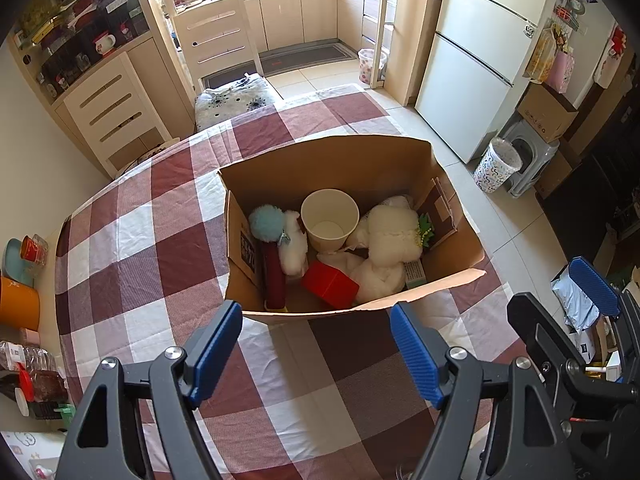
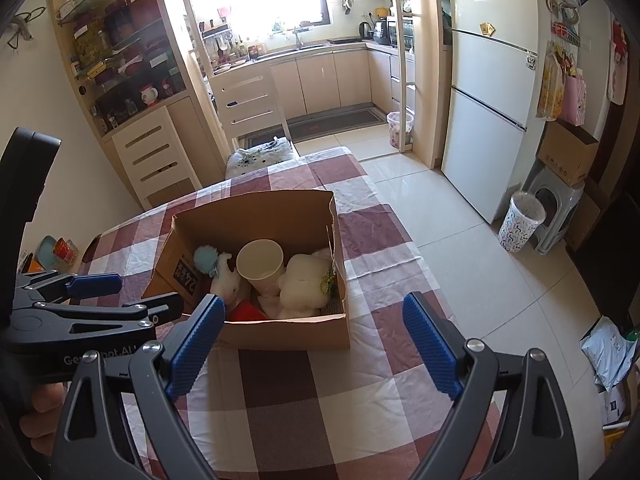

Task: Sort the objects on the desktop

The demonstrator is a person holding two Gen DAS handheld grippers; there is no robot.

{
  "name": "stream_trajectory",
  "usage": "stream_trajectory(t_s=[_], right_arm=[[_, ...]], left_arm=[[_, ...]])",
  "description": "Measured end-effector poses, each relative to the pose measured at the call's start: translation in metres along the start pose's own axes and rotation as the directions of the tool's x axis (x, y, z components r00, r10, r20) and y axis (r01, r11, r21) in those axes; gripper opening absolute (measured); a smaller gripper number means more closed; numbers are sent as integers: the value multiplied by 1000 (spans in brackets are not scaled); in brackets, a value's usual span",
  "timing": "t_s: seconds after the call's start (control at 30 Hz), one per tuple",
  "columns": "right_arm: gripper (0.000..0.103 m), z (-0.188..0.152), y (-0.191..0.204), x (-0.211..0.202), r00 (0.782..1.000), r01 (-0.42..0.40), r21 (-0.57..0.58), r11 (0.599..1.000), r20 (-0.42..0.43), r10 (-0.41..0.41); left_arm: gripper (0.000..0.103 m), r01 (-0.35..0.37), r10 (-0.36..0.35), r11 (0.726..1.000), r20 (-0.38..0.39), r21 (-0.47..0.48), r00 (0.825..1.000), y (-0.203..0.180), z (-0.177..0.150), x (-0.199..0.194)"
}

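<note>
So the cardboard box sits on the checkered bench with everything already piled inside: a white paper cup standing upright in the middle, a big white plush on its right, a smaller white plush and a teal pom-pom on its left, and a red box lying near the front wall. From what I can see nothing loose is left on the cloth, so I'd guess the sorting is basically done. The box lies straight ahead of both claws, its long side running left to right. The left claw looks a bit nearer, hovering just short of the front flap, spread wide and holding nothing. The right claw is also wide apart, empty, hanging over bare cloth.
</note>
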State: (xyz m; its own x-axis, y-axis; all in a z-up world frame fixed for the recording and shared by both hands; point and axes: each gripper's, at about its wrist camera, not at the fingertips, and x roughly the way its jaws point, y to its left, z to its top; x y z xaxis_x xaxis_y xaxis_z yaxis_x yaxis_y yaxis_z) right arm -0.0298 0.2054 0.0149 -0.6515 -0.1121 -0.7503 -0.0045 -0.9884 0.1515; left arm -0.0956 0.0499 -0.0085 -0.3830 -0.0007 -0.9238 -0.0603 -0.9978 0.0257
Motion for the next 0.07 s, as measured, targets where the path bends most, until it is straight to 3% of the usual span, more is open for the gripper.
stream_trajectory(t_s=[0.07], right_arm=[[92, 0, 0, 0, 1000, 0, 0, 1000, 0, 0]], left_arm=[[79, -1, 1, 1000, -4, -1, 1000, 0, 0, 1]])
